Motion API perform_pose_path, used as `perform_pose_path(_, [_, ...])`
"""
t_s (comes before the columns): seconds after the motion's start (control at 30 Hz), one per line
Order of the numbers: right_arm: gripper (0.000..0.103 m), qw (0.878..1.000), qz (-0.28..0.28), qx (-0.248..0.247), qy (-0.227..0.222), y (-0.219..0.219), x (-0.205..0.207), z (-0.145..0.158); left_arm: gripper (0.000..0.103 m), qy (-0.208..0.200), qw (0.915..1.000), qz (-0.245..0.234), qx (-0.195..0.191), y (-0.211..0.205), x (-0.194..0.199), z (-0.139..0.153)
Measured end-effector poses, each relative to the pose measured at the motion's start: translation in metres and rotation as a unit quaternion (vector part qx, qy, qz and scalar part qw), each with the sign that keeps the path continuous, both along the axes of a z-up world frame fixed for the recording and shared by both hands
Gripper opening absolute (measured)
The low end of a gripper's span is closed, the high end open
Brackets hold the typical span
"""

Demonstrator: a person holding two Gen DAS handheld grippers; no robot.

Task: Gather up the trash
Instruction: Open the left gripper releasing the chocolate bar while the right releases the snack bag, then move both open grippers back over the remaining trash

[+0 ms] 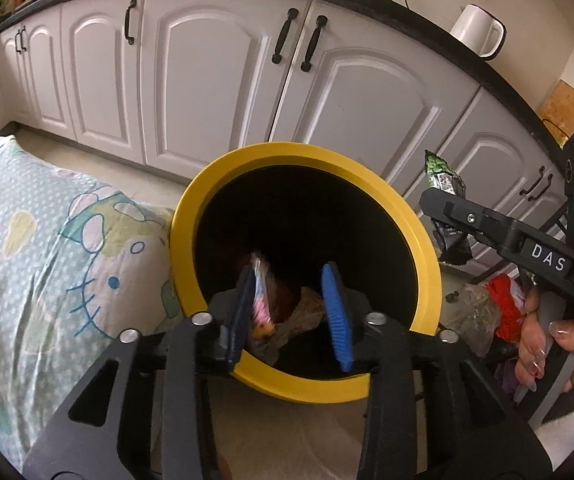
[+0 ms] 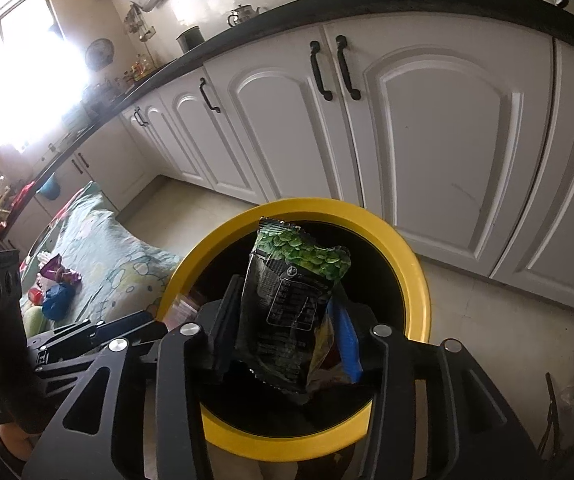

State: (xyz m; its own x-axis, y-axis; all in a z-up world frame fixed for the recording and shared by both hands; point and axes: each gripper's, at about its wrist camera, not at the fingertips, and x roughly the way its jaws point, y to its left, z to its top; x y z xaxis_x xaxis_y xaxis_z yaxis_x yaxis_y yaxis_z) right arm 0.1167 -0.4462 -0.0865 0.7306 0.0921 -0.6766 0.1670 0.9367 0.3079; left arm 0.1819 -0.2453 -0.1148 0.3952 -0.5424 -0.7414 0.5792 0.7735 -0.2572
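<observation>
Right gripper [image 2: 287,344]: clamped on green-and-black snack packet [image 2: 293,300], long axis upright, held directly over mouth of yellow-rimmed bin [image 2: 419,276].

Left gripper [image 1: 289,316]: parted, pink wrapper [image 1: 261,300] blurred against left pad, grip or release not determinable; also over bin opening.

Beyond: patterned bedding [image 1: 47,240] left of bin, further wrappers [image 2: 59,272] lying there, nearer left hand. White cabinets [image 2: 427,120] behind.

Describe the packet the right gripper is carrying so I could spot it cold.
Find the yellow-rimmed black bin on the floor before the white cabinets. Right over its mouth, the right gripper pinches a black snack packet. Green peas printed across its top set it apart from the pink wrapper dropping off the left gripper.
</observation>
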Motion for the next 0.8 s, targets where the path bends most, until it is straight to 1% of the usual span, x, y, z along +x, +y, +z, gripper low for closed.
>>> perform_pose_path(0.03, [0.045, 1.0, -0.001, 0.0, 0.0, -0.001, 0.0, 0.0, 0.034, -0.001, 1.0, 0.002, 0.0, 0.001, 0.0, 0.001])
perform_pose_path(0.07, [0.049, 1.0, -0.002, 0.0, 0.0, -0.001, -0.001, 0.0, 0.038, -0.002, 1.0, 0.004, -0.001, 0.002, 0.001, 0.001])
perform_pose_path(0.13, [0.053, 1.0, -0.005, -0.001, -0.002, -0.002, -0.002, 0.001, 0.04, -0.003, 0.9999, 0.01, -0.004, 0.006, 0.0, 0.003])
perform_pose_path(0.17, [0.057, 1.0, -0.008, -0.002, -0.004, -0.003, -0.003, 0.002, 0.046, -0.005, 0.9999, 0.014, -0.006, 0.008, 0.0, 0.005])
perform_pose_path(0.2, [0.06, 1.0, -0.011, -0.001, -0.005, -0.004, -0.003, 0.003, 0.05, -0.008, 0.9998, 0.019, -0.006, 0.012, -0.001, 0.007])
perform_pose_path(0.23, [0.06, 1.0, -0.012, -0.001, -0.006, -0.005, -0.004, 0.003, 0.053, -0.011, 0.9996, 0.026, -0.005, 0.016, -0.001, 0.01])
perform_pose_path(0.3, [0.064, 1.0, -0.018, 0.0, -0.009, -0.007, -0.006, 0.005, 0.058, -0.019, 0.999, 0.041, -0.004, 0.027, -0.003, 0.016])
perform_pose_path(0.37, [0.066, 1.0, -0.023, -0.004, -0.013, -0.006, -0.008, 0.007, 0.075, -0.023, 0.9981, 0.058, -0.005, 0.038, -0.003, 0.021])
perform_pose_path(0.43, [0.068, 1.0, -0.023, -0.006, -0.018, -0.004, -0.009, 0.01, 0.084, -0.025, 0.9966, 0.078, -0.01, 0.052, -0.004, 0.028])
perform_pose_path(0.47, [0.07, 0.999, -0.022, -0.008, -0.021, 0.0, -0.01, 0.012, 0.093, -0.03, 0.9955, 0.09, -0.01, 0.061, -0.006, 0.032])
perform_pose_path(0.67, [0.074, 0.999, 0.004, -0.018, -0.043, 0.028, -0.013, 0.029, 0.093, -0.068, 0.9886, 0.134, -0.006, 0.1, -0.019, 0.06])
perform_pose_path(0.8, [0.076, 0.997, 0.035, -0.029, -0.063, 0.056, -0.016, 0.043, 0.093, -0.087, 0.9841, 0.154, -0.007, 0.119, -0.029, 0.074])
